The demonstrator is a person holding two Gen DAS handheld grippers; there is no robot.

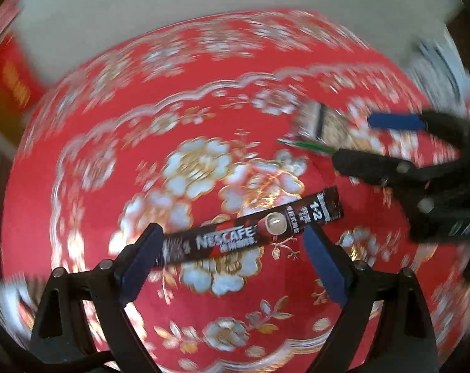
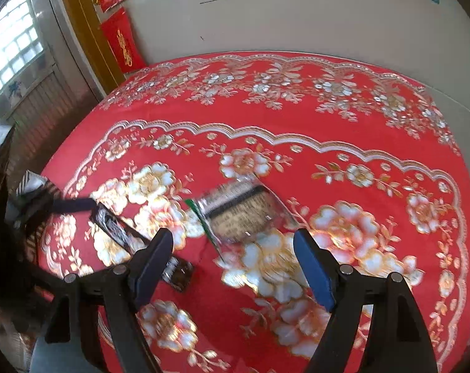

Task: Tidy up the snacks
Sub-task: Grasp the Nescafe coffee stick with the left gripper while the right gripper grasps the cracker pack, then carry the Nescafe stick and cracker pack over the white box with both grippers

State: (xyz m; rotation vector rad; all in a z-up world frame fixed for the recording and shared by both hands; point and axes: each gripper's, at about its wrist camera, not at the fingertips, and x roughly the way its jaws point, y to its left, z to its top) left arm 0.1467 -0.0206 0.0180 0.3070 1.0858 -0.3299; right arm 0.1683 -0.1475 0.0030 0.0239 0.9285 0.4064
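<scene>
Left hand-held gripper: jaws spread, nothing clamped. Coffee stick lies flat on the red floral surface at lower centre of the left view, spanning the gap between the fingers; contact with the fingers cannot be told.

Right hand-held gripper: jaws spread, released. Snack packet, blurred, lies on the surface just beyond its fingertips, centre of the right view. Stick and packet apart.
</scene>
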